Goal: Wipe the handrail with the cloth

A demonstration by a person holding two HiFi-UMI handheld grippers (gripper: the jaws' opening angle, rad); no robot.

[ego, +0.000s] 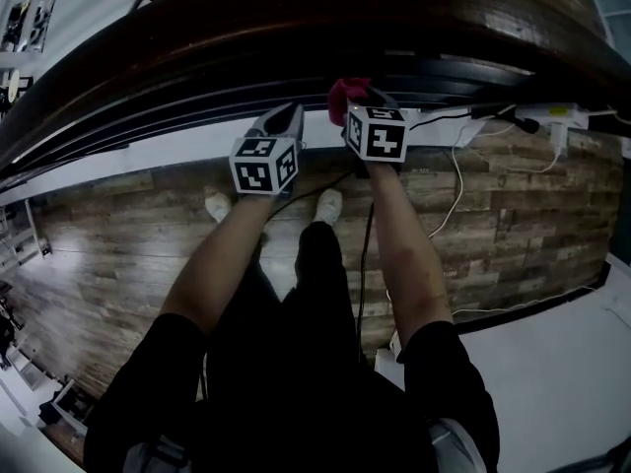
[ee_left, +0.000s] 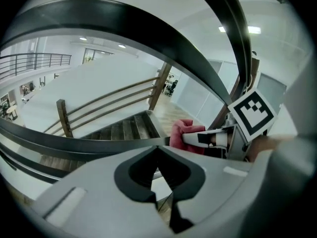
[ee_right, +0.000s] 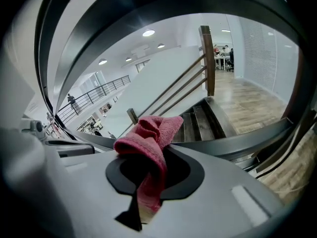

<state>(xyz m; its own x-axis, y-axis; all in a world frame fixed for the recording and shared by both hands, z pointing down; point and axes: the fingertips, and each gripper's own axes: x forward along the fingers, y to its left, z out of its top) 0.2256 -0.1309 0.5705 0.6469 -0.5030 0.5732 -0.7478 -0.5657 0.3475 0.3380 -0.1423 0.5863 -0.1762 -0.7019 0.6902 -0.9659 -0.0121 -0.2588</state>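
Cloth (ee_right: pixel 151 133) clenched in my right claw (ee_right: pixel 154 177), left claw (ee_left: pixel 159 175) shut empty; next, I reckon, press it onto the rail (ego: pixel 296 28) and sweep.

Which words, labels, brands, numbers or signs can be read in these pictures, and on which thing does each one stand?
None: no view shows readable text.
The cubes on the left gripper and the right gripper bear only black-and-white square markers, no letters.
The red cloth and the handrail show no print.
Anything farther off is too small to read.
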